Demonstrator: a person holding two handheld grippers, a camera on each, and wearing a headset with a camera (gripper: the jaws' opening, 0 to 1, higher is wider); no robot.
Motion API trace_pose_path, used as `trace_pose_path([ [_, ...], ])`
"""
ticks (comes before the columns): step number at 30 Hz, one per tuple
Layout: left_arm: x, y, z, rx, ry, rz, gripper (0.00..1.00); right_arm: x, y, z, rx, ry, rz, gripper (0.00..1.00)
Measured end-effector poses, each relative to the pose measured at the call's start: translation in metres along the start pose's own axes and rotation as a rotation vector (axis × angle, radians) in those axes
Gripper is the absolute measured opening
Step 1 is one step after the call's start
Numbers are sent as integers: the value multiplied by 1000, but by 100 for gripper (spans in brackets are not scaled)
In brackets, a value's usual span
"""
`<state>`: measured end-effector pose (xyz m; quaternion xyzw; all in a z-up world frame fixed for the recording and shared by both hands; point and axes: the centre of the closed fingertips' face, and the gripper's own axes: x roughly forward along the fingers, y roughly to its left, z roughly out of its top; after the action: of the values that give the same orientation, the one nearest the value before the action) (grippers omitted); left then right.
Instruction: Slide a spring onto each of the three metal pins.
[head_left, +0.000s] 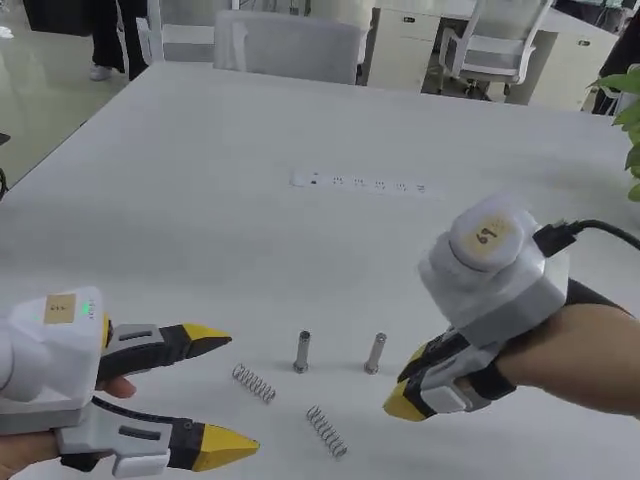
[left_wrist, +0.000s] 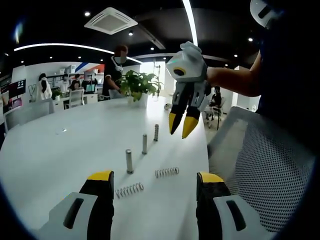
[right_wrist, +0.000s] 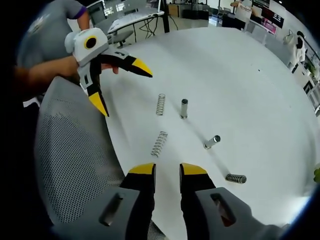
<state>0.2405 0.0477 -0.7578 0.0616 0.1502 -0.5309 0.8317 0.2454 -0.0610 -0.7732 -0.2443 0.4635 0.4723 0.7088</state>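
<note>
Smooth white table (head_left: 300, 130); coiled wire springs (head_left: 254, 383), cylindrical metal pins (head_left: 302, 352) upright

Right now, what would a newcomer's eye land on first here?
Two yellow-tipped handheld grippers hover over the white table: the left gripper at lower left, fingers spread wide, the right gripper opposite. Between them stand two short upright metal pins, with two loose coiled wire springs lying nearer the person.

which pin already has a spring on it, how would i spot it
On the white table, three upright metal pins stand in a short row between the left claw and the right claw, with two loose springs lying beside them. Take the end pin nearest the right claw. Its two neighbours are bare and smooth; this one has a coil wrapped around its shaft.
</note>
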Motion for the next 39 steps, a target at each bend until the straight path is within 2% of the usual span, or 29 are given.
trace_pose_path([
  [7, 2, -1, 1, 4, -7, -4, 63, 19, 16, 5, -18, 16, 34, 18],
  [14, 4, -2, -1, 2, -7, -9, 62, 39, 27, 2, -23, 44, 51, 17],
  [21, 6, -4, -2, 3, -1, -19, 62, 56, 28, -1, 7, 56, 32, 17],
  [26, 7, -5, -2, 3, -5, -22, 62, 68, 25, -7, 14, 91, -9, 17],
  [28, 7, -5, -3, 2, -3, -24, 61, 71, 22, -10, 10, 109, -24, 17],
  [33, 7, -5, -3, -1, -5, -23, 61, 74, 22, -12, 22, 114, -24, 16],
  [39, 7, -6, -4, -3, -3, -26, 60, 77, 19, -15, -3, 126, -47, 13],
])
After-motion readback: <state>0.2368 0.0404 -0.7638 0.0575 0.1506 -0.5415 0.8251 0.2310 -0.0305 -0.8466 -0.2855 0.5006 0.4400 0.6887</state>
